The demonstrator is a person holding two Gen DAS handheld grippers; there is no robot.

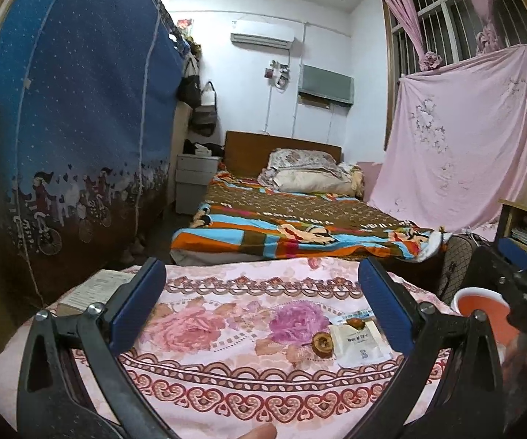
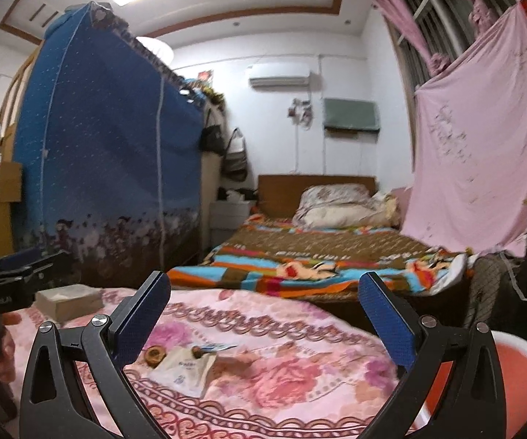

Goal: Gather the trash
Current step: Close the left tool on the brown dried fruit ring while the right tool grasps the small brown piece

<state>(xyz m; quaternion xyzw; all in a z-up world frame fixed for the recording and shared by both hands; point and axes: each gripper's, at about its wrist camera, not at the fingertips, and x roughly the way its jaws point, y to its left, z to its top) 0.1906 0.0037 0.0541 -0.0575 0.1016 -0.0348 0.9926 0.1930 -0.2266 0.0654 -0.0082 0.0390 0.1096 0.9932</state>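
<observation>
Left tongs [image 1: 261,285] level above the near edge of the worktop [image 1: 226,376], 2 blue pads spread wide, nothing between them. Right tongs [image 2: 263,300] likewise spread wide and empty, held a little higher, tilted slightly toward the room. A fingertip [image 1: 259,431] just visible at the bottom edge of the left wrist view; part of a hand [image 2: 2,351] under the left tool at the left edge of the right wrist view.

Trash on the floral cloth of the worktop: a white wrapper [image 1: 360,344] lying flat, a small round brown scrap [image 1: 322,344] touching its left side, another brown bit [image 1: 354,323] on its far edge with a blue-printed strip [image 1: 353,315] just beyond. A closed book [image 2: 68,301] at the far left corner, well apart from the trash.

Orange bin with white rim [image 2: 519,376] beside the worktop on the right, just beside the right tongs; contents hidden.
</observation>
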